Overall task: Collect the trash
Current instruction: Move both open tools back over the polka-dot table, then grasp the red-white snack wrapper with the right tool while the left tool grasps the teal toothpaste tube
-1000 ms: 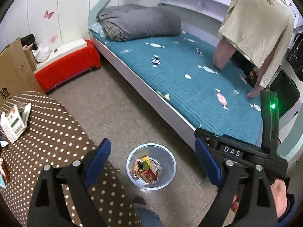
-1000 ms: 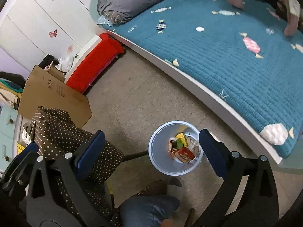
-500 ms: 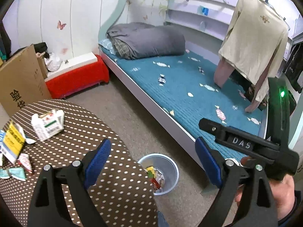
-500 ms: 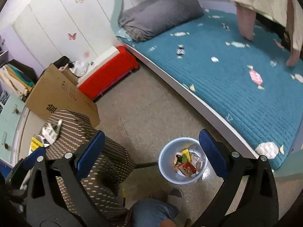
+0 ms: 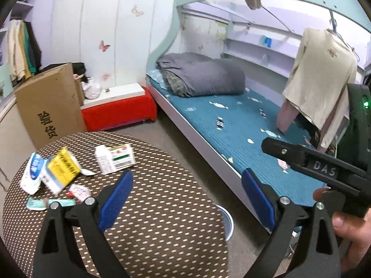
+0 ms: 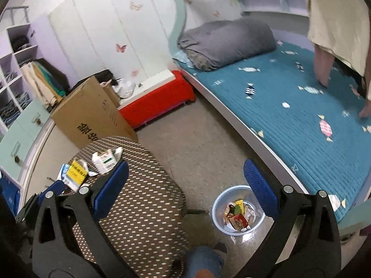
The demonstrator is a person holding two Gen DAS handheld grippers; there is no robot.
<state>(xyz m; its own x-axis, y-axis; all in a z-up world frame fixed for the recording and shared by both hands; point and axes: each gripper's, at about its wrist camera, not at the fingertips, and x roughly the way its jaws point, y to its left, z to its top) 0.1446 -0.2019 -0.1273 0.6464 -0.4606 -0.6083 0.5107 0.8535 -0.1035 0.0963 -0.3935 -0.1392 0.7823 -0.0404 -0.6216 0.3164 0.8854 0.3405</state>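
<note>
1. The cardboard box [image 5: 49, 106] carries two large black Chinese characters, "验货", on its side.
2. The right gripper [image 5: 322, 169], seen from the left wrist, bears the letters "DAS".
3. Print on the packets on the bench is too blurred to read.

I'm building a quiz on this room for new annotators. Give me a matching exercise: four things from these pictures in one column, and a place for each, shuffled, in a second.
Things:
1. yellow packet
2. grey quilt
3. trash bin
4. cardboard box

Places:
A. on the floor between the dotted table and the bed
B. rolled up at the head of the bed
C. on the dotted table among other wrappers
D. standing on the floor beside the red bench

Pairs: 1-C, 2-B, 3-A, 4-D
</note>
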